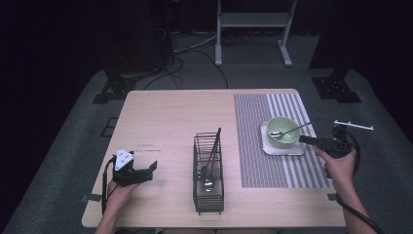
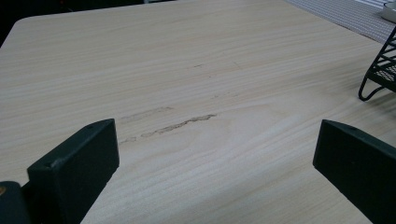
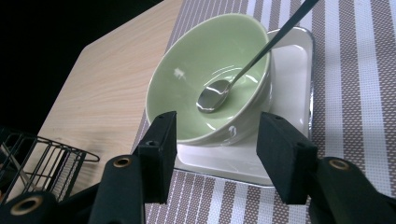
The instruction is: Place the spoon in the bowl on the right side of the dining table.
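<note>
Bowl (image 1: 283, 131) and spoon (image 1: 291, 130) sit together at the right of the scene, and everything here rests on a pale wooden table (image 1: 170, 122) with rounded corners and a fine lengthwise grain, scuffed in one streak near the left gripper (image 1: 146, 171). A woven placemat (image 1: 253, 146) covers the table's right part, its left half finely checked, its right half in broad brown and white stripes. Near the table's middle stands a black wire basket (image 1: 208, 175), long and narrow, with utensils in it.

On the placemat lies a square white plate (image 1: 270, 146) with rounded corners and a glossy rim; the bowl stands on it, round, smooth, glazed pale green inside with a lighter outside wall. The spoon is slim polished metal: its oval head lies in the bottom of the bowl and its handle rises over the rim, so the long axis runs, in the high view, from lower left up to the right, handle end toward the table's right edge.

Right gripper (image 3: 217, 154) points at the bowl's near wall, its black jaws parted to a moderate gap and holding nothing. Left gripper, resting low over bare wood, has its jaws spread wide and empty.
</note>
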`<state>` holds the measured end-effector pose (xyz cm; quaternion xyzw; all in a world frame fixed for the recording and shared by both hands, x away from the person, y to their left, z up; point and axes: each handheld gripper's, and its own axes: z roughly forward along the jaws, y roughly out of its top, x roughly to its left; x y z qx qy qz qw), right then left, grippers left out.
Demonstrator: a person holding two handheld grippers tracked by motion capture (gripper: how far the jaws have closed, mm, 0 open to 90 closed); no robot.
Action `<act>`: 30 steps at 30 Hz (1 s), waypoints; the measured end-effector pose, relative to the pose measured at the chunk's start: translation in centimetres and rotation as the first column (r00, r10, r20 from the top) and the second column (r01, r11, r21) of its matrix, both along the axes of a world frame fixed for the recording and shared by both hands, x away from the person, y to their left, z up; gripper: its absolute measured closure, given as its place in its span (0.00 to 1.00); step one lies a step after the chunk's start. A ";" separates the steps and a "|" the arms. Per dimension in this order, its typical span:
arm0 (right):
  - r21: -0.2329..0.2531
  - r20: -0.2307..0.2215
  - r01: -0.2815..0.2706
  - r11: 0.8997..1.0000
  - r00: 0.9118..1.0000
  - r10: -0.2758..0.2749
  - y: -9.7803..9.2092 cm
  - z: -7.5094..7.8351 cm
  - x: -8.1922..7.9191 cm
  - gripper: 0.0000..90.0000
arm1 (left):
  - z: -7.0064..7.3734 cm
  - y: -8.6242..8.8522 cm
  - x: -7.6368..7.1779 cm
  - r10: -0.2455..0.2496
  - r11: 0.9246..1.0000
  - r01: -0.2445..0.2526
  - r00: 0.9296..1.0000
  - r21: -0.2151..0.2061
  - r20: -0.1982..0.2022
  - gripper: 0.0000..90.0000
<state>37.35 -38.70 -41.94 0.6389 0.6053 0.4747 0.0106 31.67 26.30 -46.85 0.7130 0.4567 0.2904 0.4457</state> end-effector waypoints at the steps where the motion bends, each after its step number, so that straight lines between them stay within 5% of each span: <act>1: -0.005 0.002 -0.005 1.000 1.000 0.005 0.1 -0.1 -0.1 0.52 | 0.0 0.0 0.0 0.000 1.000 0.000 1.000 0.000 0.000 0.00; 30: -0.041 0.015 -0.094 0.995 0.995 0.094 2.6 -0.4 -2.4 0.45 | 0.0 0.0 0.0 0.000 1.000 0.000 1.000 0.001 -0.002 0.00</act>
